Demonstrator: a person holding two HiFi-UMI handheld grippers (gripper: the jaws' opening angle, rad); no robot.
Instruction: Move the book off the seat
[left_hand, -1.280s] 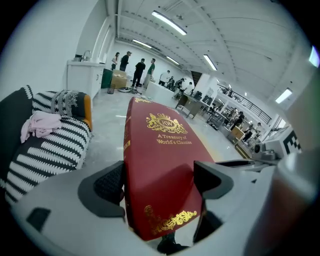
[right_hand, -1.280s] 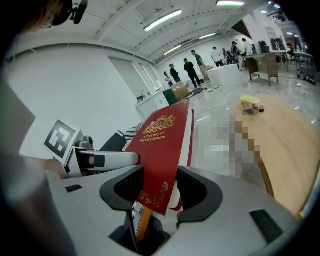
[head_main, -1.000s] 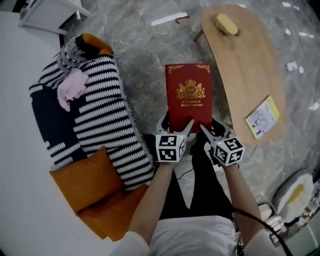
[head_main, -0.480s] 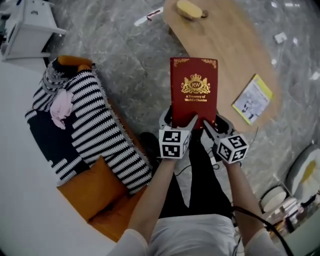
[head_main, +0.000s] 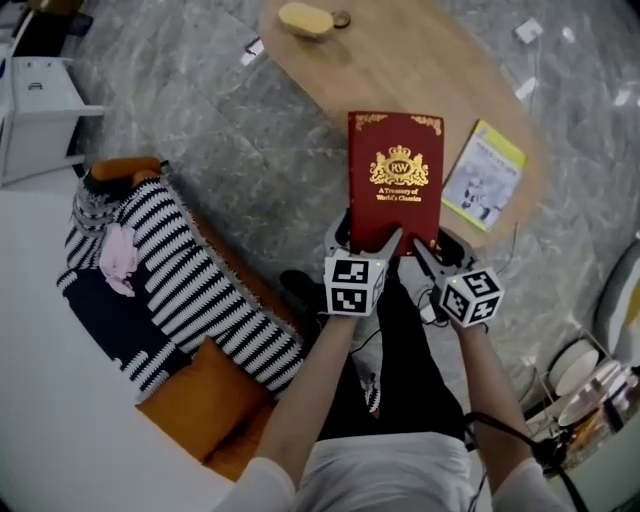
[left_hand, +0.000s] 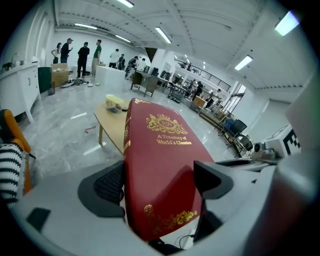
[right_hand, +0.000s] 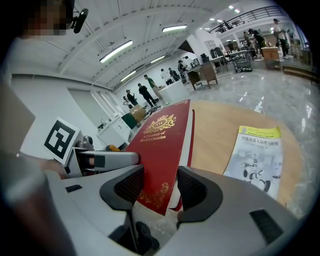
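A thick red book (head_main: 395, 180) with gold print is held up in the air, partly over the near edge of the wooden table (head_main: 420, 70). My left gripper (head_main: 365, 243) is shut on the book's near left corner, and the red cover (left_hand: 160, 170) fills the gap between its pads. My right gripper (head_main: 425, 248) is shut on the near right corner, where the book (right_hand: 162, 155) sits between both pads. The seat (head_main: 165, 290), an orange sofa under a black-and-white striped blanket, lies to the left and below.
A yellow-topped booklet (head_main: 483, 175) lies on the table just right of the book, also shown in the right gripper view as a booklet (right_hand: 255, 157). A yellow object (head_main: 305, 18) sits at the table's far end. An orange cushion (head_main: 205, 400) rests on the sofa. Plates (head_main: 575, 370) stand at the right.
Both grippers have carried the book away from the sofa and toward the table; its far end now overlaps the tabletop beside the booklet. The grip has not changed.
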